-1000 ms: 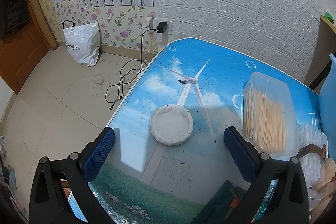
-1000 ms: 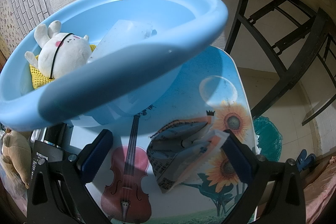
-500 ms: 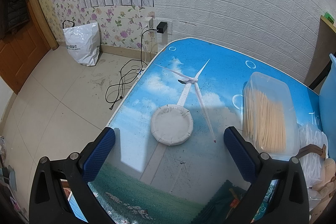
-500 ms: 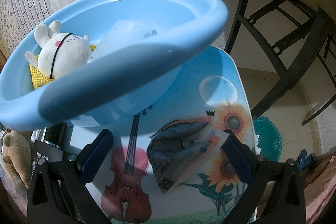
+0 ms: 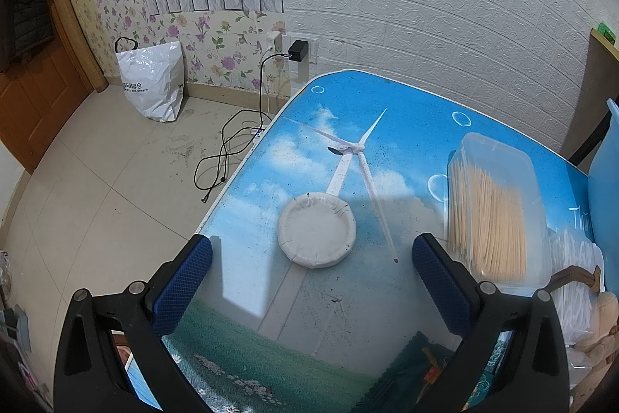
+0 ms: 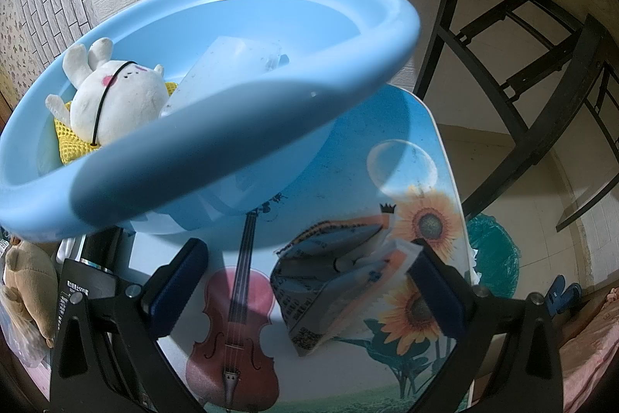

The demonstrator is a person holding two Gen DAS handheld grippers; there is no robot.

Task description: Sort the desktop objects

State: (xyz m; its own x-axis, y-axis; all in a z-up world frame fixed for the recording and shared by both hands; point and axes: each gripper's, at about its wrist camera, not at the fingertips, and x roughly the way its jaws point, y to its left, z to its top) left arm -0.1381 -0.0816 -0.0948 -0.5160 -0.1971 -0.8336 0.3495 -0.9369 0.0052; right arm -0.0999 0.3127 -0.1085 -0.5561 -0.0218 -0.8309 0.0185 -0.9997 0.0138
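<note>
While both grippers hang over the worktop point(image 5: 406, 111), each view holds different items.
Left view only: paper plate point(image 5: 316, 234), toothpick box point(image 5: 491, 204). Right view only: blue basin point(image 6: 240, 126) with plush rabbit point(image 6: 116, 99), crumpled wrapper point(image 6: 336, 273). Left gripper point(image 5: 309, 258) and right gripper point(image 6: 305, 269) level above surface, fingers point(image 5: 182, 285) spread wide, empty.

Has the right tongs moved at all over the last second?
No. The right tongs sit at the same spot against the printed violin and the crumpled packet as before, open and empty.
</note>
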